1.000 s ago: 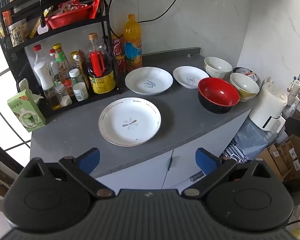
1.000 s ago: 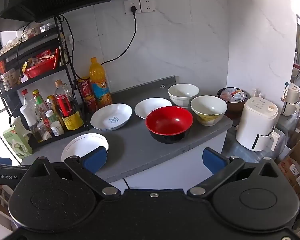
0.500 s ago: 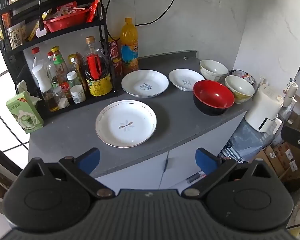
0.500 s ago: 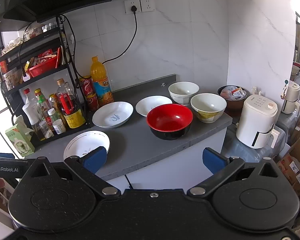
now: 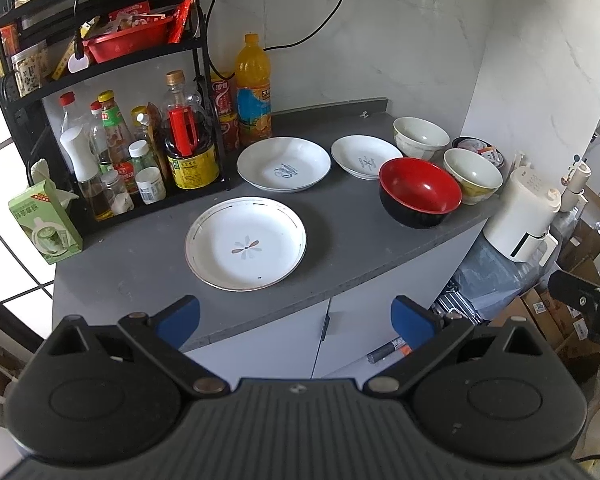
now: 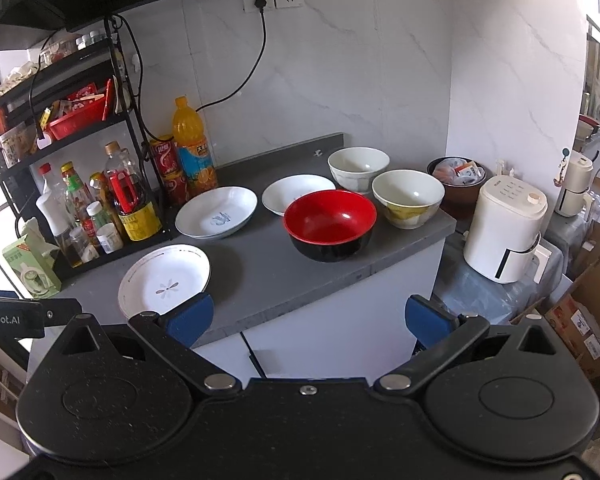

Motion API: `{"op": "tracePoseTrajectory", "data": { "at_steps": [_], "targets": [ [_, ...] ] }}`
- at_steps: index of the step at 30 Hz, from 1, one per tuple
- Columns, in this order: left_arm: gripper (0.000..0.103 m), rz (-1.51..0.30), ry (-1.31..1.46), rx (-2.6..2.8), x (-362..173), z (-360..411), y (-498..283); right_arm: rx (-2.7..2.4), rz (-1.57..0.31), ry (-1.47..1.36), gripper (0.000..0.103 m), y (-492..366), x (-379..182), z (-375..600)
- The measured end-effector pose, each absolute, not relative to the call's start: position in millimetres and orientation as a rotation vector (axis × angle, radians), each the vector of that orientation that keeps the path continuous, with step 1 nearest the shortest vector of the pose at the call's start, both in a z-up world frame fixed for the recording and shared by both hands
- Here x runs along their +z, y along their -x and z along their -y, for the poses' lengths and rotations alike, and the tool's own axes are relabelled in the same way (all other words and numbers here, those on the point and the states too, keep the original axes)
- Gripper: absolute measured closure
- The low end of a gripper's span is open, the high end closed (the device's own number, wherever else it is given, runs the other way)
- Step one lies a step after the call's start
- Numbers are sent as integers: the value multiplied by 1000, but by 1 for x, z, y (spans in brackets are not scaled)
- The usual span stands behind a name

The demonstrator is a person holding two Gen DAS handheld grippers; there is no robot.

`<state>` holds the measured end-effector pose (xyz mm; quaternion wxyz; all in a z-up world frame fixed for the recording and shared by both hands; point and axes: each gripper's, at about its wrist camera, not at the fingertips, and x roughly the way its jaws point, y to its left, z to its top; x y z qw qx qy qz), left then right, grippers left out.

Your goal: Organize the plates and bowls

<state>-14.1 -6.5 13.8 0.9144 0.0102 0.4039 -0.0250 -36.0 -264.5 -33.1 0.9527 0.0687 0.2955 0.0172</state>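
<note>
On the grey counter (image 5: 148, 248) lie a flower plate (image 5: 246, 243) (image 6: 165, 280), a larger white plate (image 5: 284, 164) (image 6: 216, 212) and a small white plate (image 5: 366, 157) (image 6: 296, 194). To the right stand a red-and-black bowl (image 5: 420, 192) (image 6: 330, 220), a white bowl (image 5: 420, 136) (image 6: 358, 168) and a cream bowl (image 5: 473, 174) (image 6: 408, 198). My left gripper (image 5: 296, 318) is open and empty, off the counter's front edge. My right gripper (image 6: 308, 316) is open and empty, also in front of the counter.
A black rack (image 5: 112, 80) with bottles and a red basket stands at the back left. An orange drink bottle (image 5: 253, 88), red cans and a green carton (image 5: 44, 224) are nearby. A white appliance (image 6: 508, 228) and cardboard boxes (image 6: 580, 316) are to the right, below counter height.
Both grippers have drawn back a little from the counter, so the dishes look slightly farther. Nothing on the counter has moved.
</note>
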Motion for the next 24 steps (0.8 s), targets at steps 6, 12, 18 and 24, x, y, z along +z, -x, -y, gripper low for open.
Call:
{"op": "tracePoseTrajectory", "data": {
  "at_steps": [6,12,18,24],
  "targets": [
    [2,-829,-23,-57,15,8,13,32,-603,-136,0,38,-32,263],
    [2,-823,-30,-60,15,7,14,25,-619,-160,0,38,-28,263],
    [2,-824,-21,-56,15,2,15,18,-621,-159,0,39,-25,260],
    [2,-825,-19,-52,16,-3,17,6,-631,-175,0,38,-27,258]
  ]
}}
